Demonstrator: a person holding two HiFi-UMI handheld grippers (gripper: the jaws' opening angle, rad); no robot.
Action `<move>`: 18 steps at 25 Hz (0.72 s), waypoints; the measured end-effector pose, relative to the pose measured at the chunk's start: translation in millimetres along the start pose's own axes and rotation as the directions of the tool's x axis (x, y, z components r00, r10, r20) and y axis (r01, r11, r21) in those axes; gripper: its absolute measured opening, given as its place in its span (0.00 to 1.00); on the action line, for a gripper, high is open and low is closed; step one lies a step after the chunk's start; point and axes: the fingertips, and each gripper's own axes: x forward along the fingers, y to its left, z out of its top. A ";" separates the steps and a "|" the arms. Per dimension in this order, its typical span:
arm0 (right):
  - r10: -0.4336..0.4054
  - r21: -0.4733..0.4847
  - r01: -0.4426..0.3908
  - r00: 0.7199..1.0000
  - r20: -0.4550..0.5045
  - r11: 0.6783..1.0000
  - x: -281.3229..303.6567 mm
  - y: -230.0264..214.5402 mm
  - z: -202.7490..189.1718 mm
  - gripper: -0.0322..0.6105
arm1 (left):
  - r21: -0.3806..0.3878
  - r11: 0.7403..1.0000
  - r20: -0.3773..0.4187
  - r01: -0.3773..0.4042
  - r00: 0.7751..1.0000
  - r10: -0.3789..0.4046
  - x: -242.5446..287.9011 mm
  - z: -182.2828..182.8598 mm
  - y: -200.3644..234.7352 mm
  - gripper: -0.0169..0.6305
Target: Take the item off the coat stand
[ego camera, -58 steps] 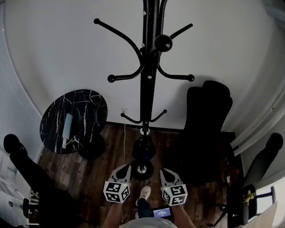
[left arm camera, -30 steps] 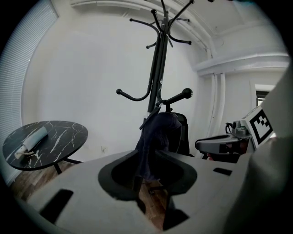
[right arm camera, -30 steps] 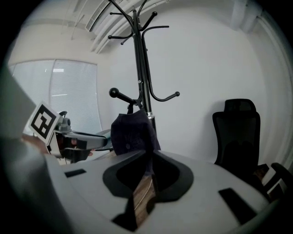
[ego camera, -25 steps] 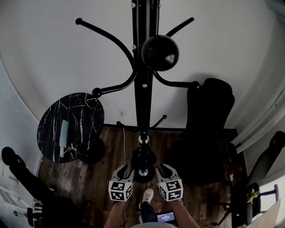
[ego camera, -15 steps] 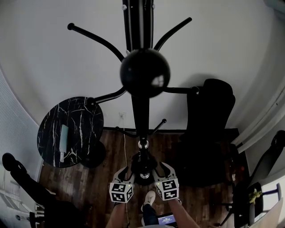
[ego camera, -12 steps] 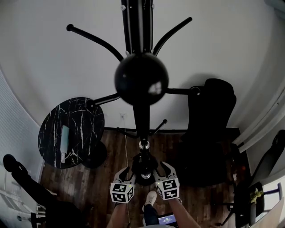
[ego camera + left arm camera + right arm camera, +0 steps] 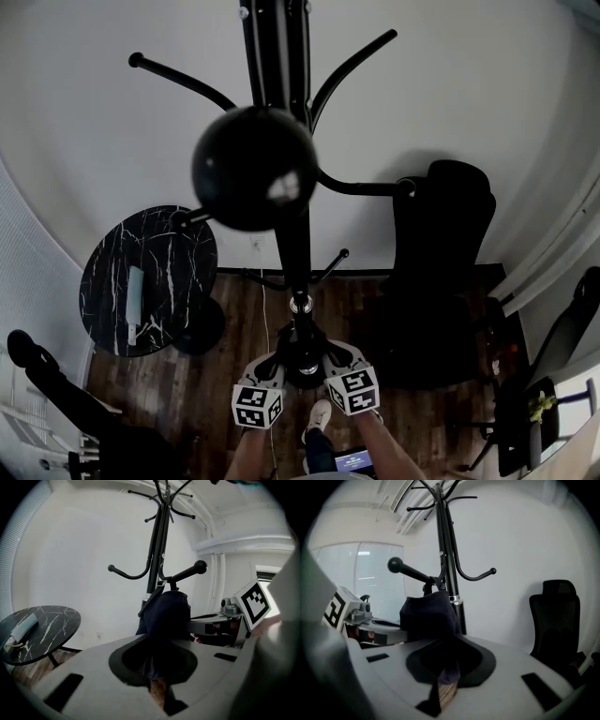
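Note:
A black coat stand (image 7: 295, 244) rises in front of me; one ball-tipped hook (image 7: 253, 169) looms close to the head camera. A dark navy cloth item (image 7: 165, 613) hangs from a low hook (image 7: 187, 571). In the head view it shows as a dark bundle (image 7: 300, 339) by the pole. My left gripper (image 7: 277, 367) is at its left side and my right gripper (image 7: 328, 360) at its right. Both sets of jaws are closing, with folds of the cloth pinched in the left gripper (image 7: 152, 667) and in the right gripper (image 7: 446, 674).
A round black marble table (image 7: 150, 281) with a pale object on it stands to the left. A black office chair (image 7: 436, 253) is at the right by the wall. More dark chair parts (image 7: 52, 375) lie lower left. A white shoe (image 7: 319, 412) shows below the grippers.
The head camera came nearer the stand, so the ball hook grew and slid left. Both grippers moved forward and inward to the hanging cloth, and their jaws narrowed onto it.

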 end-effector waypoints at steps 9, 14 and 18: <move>-0.006 -0.005 0.006 1.000 -0.006 1.000 -8.9 2.8 -2.4 0.11 | -0.012 1.000 -0.001 0.021 1.000 -0.021 -7.8 0.0 -5.1 0.07; 0.001 0.004 -0.001 1.000 -0.008 1.000 -14.9 4.5 -2.0 0.11 | -0.014 1.000 -0.002 0.026 1.000 -0.026 -12.1 0.0 -9.5 0.08; 0.001 0.004 -0.001 1.000 -0.011 1.000 -22.2 7.1 -1.0 0.11 | -0.014 1.000 0.002 0.027 1.000 -0.027 -17.2 0.7 -14.3 0.07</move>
